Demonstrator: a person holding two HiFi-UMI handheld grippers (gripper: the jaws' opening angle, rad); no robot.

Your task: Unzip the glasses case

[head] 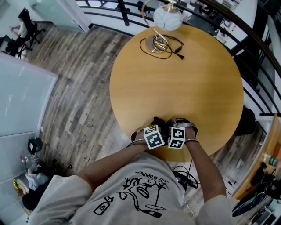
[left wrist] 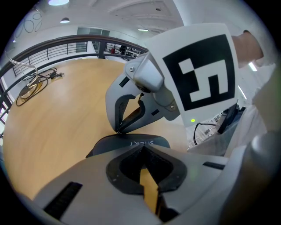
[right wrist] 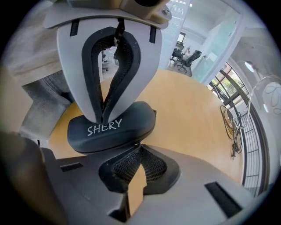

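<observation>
The dark glasses case [right wrist: 112,127] reads "SHERY" in white.

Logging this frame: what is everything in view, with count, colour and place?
table: one, round, light wood, centre.
lamp: one, white globe on a brass stem, table's far edge.
cable: one, black, looped round the lamp's base.
glasses case: one, dark with white lettering, table's near edge.
railing: one, black, beyond the table.
left gripper: grey, jaws together at the glasses case's edge.
right gripper: grey, jaws together at its opposite edge.
</observation>
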